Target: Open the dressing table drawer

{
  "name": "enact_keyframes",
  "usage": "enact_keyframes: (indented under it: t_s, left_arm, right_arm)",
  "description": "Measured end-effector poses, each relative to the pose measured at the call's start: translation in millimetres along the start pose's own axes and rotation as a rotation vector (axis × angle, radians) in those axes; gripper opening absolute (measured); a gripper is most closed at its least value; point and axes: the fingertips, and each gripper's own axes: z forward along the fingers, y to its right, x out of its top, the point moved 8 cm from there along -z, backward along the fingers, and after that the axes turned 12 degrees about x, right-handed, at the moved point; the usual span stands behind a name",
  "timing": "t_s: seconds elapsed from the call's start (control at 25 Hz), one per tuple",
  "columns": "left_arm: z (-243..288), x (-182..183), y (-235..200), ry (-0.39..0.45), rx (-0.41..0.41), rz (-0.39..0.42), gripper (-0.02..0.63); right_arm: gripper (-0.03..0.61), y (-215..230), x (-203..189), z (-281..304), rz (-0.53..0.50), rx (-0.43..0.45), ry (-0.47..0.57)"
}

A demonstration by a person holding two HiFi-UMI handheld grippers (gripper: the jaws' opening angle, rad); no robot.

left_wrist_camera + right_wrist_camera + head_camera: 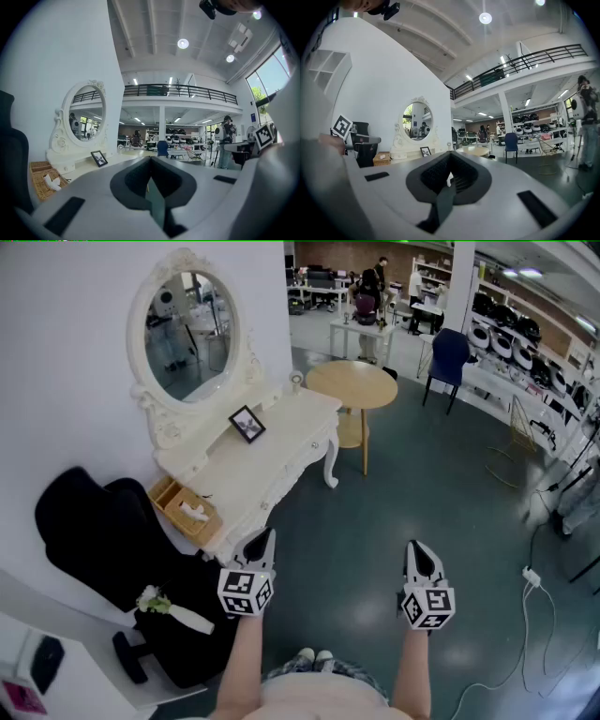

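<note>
Facing the dressing table (281, 442)
My left gripper (264, 537) and right gripper (414, 547) — jaws together, empty — hover above the floor (375, 512).

The left gripper (265, 535) and right gripper (415, 547) match — pale grey shells with black inner faces tapering to a point, each bearing a white cube (246, 592) of black square markers. Pale sneakers (314, 658) on the feet.
</note>
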Motion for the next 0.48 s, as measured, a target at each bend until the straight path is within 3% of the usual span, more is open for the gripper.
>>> enact_keyframes:
  t_s: [0.48]
  left_arm:
    - [2.1, -5.4, 2.1, -0.018, -0.011, -0.006, 0.026]
  right_arm:
    - [0.014, -2.7, 0.3, 4.2, 0.024, -0.002, 0.014]
